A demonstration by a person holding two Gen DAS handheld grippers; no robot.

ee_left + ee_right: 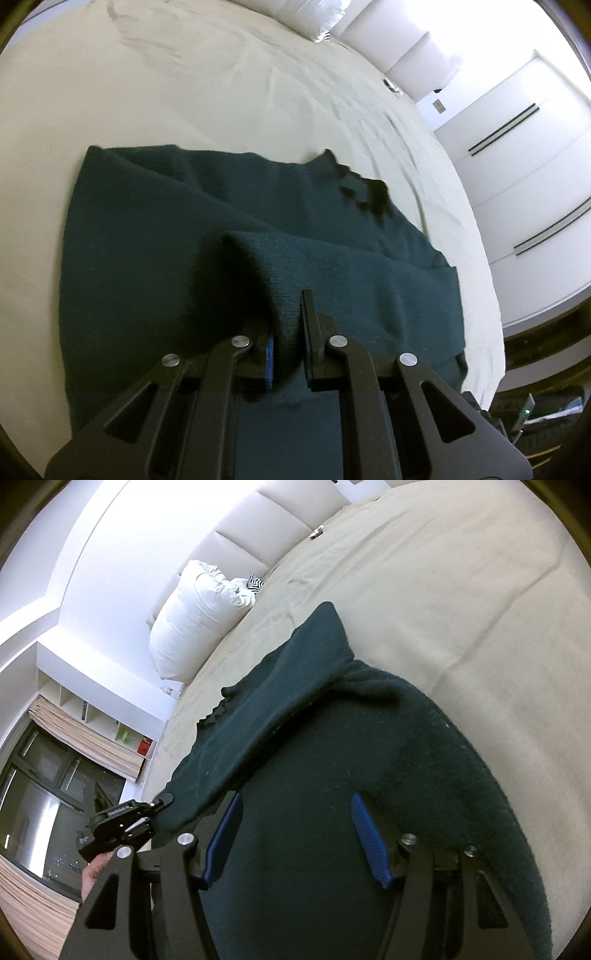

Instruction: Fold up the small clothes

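Dark green knit, a small sweater (177,229) or the like, lies spread across the lower middle of the left wrist view on a cream bedsheet (221,92), its far edge running from centre left to centre right. The left gripper (288,332) at the bottom centre has its jaws drawn narrow on a raised ridge of that knit, a fold pinched up between the blue pads (269,356). In the right wrist view the same garment (369,738) fills the centre and lower frame, one corner peaking toward the upper middle. The right gripper (295,834) stands with its jaws well apart at the bottom centre; fabric lies under and between them, but the pads do not appear to press on it. The left gripper shows at lower left there (162,801), clamped on the garment's edge. A white pillow (199,620) sits at upper left.

The step in hand looks like taking the second hold. To do it well, the right jaws should close on the edge matching the left's, a single layer, before either lifts; then both carry level so the fold lands square and the knit does not stretch.
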